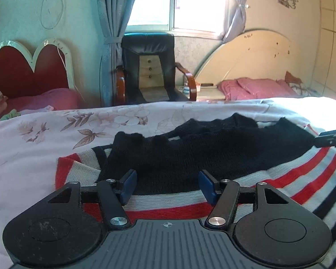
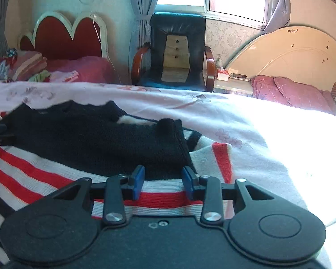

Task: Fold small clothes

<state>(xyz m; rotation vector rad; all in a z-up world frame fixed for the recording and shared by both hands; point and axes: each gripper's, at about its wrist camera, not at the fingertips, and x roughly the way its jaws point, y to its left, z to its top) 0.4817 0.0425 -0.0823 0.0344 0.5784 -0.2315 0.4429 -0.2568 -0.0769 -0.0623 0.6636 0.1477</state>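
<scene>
Sweater (image 1: 212, 157): knit garment, black upper part, with red, white and dark stripes along the near edge. Lies on the bed (image 1: 44, 157), folded, the black part laid over the striped part.
Sweater, right view (image 2: 89, 139): black part across the middle, stripes toward the camera and to the left; one striped corner projects on the right.
Left gripper (image 1: 168, 186): fingers released, blue pads (image 1: 128, 187) well apart. Nothing gripped between them. Positioned over the sweater's near edge, at the boundary of black and stripes.
Right gripper (image 2: 163, 180): fingers released, gap narrower than the left one's. Blue pads (image 2: 137, 181) clear of the cloth; nothing gripped. Positioned over the near striped edge, close to the sweater's right end.
Right gripper, left view (image 1: 331, 139): tip visible at the sweater's right edge.
Bed: floral cover, pale pink; strong sunlight on its right side.
Chair (image 1: 150, 71): black, wooden armrests, beyond the bed, below the window (image 1: 179, 2).
Headboards: red heart-shaped (image 1: 26, 69) on the left, cream arched (image 1: 253, 56) on the right.
</scene>
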